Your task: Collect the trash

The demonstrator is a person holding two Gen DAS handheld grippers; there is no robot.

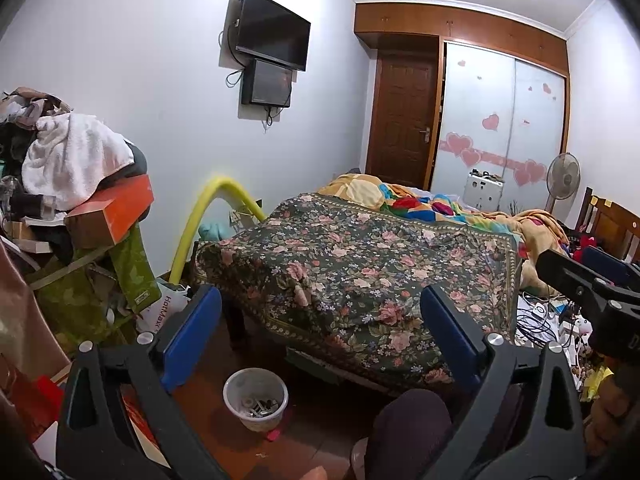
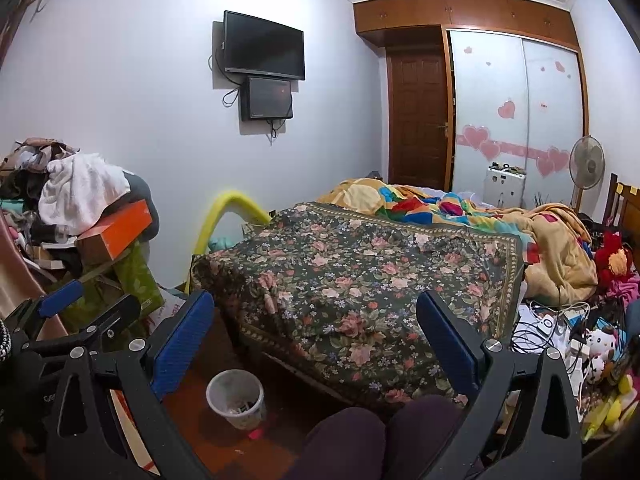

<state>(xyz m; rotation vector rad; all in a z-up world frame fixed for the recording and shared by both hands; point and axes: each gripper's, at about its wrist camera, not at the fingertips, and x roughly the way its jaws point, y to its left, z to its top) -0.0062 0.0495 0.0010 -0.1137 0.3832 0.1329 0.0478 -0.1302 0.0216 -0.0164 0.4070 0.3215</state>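
Note:
A small white waste bin [image 1: 256, 399] with bits of trash inside stands on the dark floor by the bed's near corner; it also shows in the right wrist view [image 2: 236, 399]. A small pink scrap [image 1: 273, 435] lies on the floor just in front of it, also in the right wrist view [image 2: 253, 435]. My left gripper [image 1: 320, 320] is open and empty, held above the bin and bed edge. My right gripper [image 2: 316, 320] is open and empty at about the same height, to the right of the left one.
A bed [image 1: 360, 264] with a floral cover fills the middle. A cluttered pile of clothes and boxes [image 1: 80, 208] stands at the left. Cables, chargers and soft toys [image 2: 580, 344] lie at the right. My knees [image 2: 384, 436] are at the bottom.

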